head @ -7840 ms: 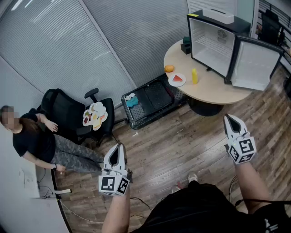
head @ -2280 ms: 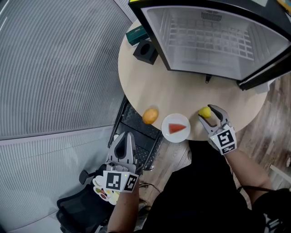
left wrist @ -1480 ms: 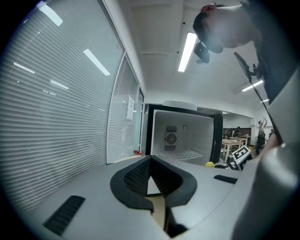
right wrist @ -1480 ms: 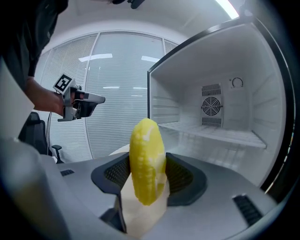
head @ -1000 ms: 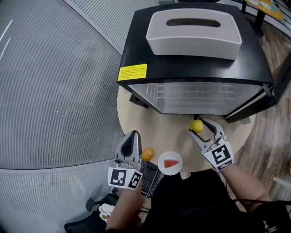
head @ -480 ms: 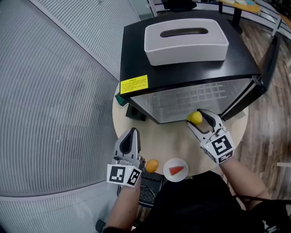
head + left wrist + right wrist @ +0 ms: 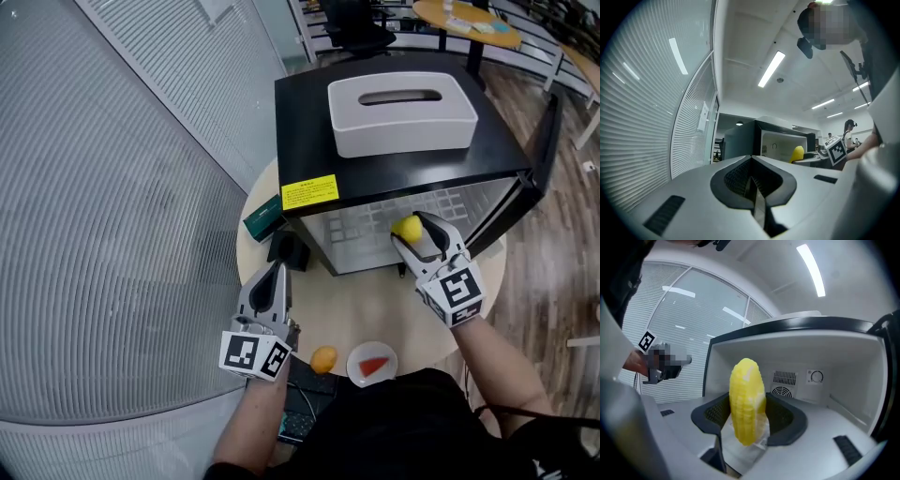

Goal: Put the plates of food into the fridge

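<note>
My right gripper point(image 7: 412, 228) is shut on a yellow corn cob point(image 7: 406, 227), held upright at the open front of the black mini fridge point(image 7: 394, 159). In the right gripper view the corn cob point(image 7: 747, 401) stands between the jaws before the white fridge interior point(image 7: 825, 380). My left gripper point(image 7: 276, 274) is shut and empty, hanging over the round table's point(image 7: 366, 314) left edge. A white plate with a watermelon slice point(image 7: 372, 365) and an orange point(image 7: 323, 359) lie at the table's near edge. The left gripper view shows its shut gripper point(image 7: 752, 180) and the corn cob point(image 7: 798, 153) far off.
A white tissue box point(image 7: 401, 116) sits on top of the fridge, whose door point(image 7: 544, 141) stands open to the right. A black box point(image 7: 289, 250) and a green box point(image 7: 262, 217) lie on the table left of the fridge. Slatted blinds point(image 7: 112, 206) fill the left.
My right gripper has risen with the corn cob from above the table to the fridge's open front. The left gripper has moved forward past the orange.
</note>
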